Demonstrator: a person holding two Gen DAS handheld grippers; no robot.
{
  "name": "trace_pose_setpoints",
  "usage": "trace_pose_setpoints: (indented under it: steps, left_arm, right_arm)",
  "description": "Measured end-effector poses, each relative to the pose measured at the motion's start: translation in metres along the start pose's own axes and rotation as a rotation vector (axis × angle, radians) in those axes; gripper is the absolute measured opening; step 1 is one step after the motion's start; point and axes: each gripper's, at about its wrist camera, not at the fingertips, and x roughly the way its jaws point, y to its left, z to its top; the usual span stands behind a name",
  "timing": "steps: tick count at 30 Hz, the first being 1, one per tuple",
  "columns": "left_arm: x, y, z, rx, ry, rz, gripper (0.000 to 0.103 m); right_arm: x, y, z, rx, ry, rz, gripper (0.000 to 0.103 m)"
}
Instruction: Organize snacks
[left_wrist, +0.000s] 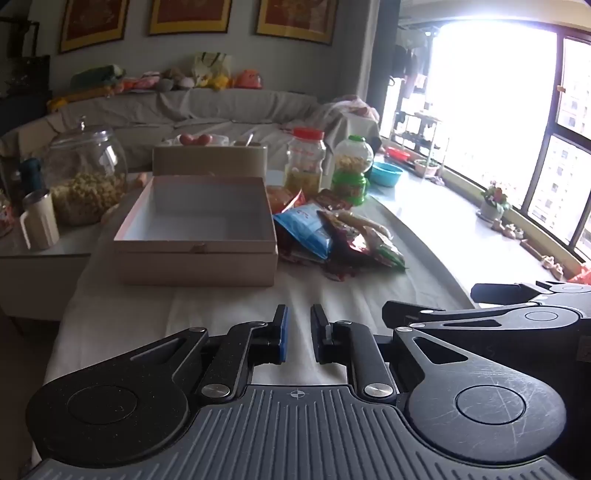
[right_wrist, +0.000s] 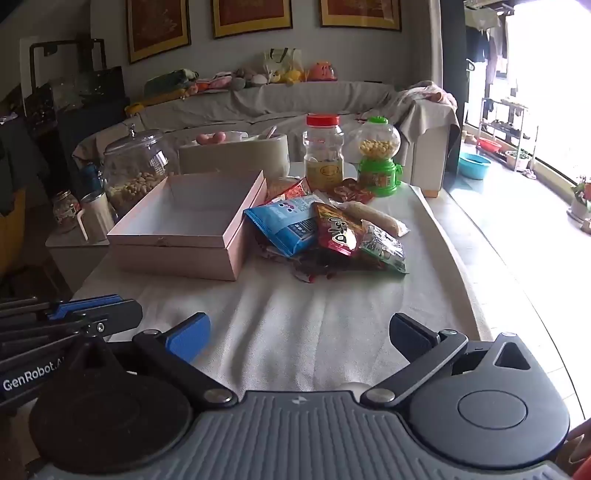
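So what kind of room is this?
Most likely a home living room: a covered sofa with stuffed toys along its back, framed pictures on the wall, and a snack-covered table.

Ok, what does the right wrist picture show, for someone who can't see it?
An open, empty pink cardboard box sits on a white tablecloth, beside a pile of colourful snack packets. The open right gripper hovers in front, holding nothing; two snack jars stand behind.
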Motion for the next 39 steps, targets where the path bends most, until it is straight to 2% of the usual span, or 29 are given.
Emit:
trace_pose_setpoints:
  steps: [10,15,39]
  left_arm:
    - [0.003,0.01,-0.009,-0.013,0.022,-0.006,0.017]
    - [0.01,0.002,-0.001,-0.009,0.052,0.01,0.017]
    - [0.011,0.004,-0.002,-0.023,0.074,0.007,0.017]
  right_arm:
    - [0.003,0.0,-0.004,-0.005,0.018,0.007,0.103]
    - [0.003,0.0,-0.001,0.008,0.025,0.009,0.103]
    - [0.006,-0.004,-0.004,0.021,0.043,0.008,0.103]
